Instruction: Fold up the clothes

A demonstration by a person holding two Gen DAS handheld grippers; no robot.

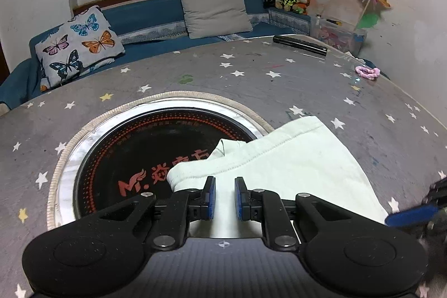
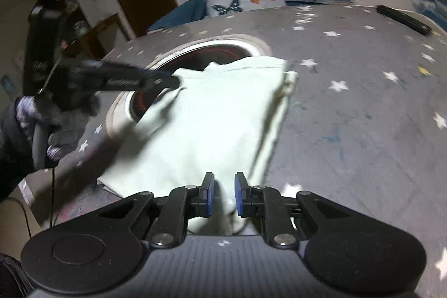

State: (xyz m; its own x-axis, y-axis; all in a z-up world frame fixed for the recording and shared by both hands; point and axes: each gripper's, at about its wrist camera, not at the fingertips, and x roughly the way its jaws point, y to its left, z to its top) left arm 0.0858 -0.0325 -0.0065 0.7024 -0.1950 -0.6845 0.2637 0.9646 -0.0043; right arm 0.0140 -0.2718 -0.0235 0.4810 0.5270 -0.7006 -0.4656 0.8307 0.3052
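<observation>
A pale mint garment (image 1: 293, 166) lies folded on the grey star-print table cover (image 1: 251, 80), its left part over the round black hob (image 1: 145, 152). My left gripper (image 1: 225, 196) sits at the garment's near edge with fabric filling the narrow gap between its blue pads. In the right wrist view the garment (image 2: 209, 124) narrows into my right gripper (image 2: 224, 194), whose jaws pinch a bunch of it. The left gripper (image 2: 167, 81) shows there at the far-left corner, blurred. The right gripper (image 1: 405, 217) is a blue blur at the left view's right edge.
A black bar-shaped object (image 1: 300, 44) and a pink hair tie (image 1: 367, 72) lie near the table's far right edge. Behind it a blue sofa holds a butterfly cushion (image 1: 78, 46) and a grey cushion (image 1: 218, 10). A gloved hand (image 2: 42, 116) holds the left gripper's handle.
</observation>
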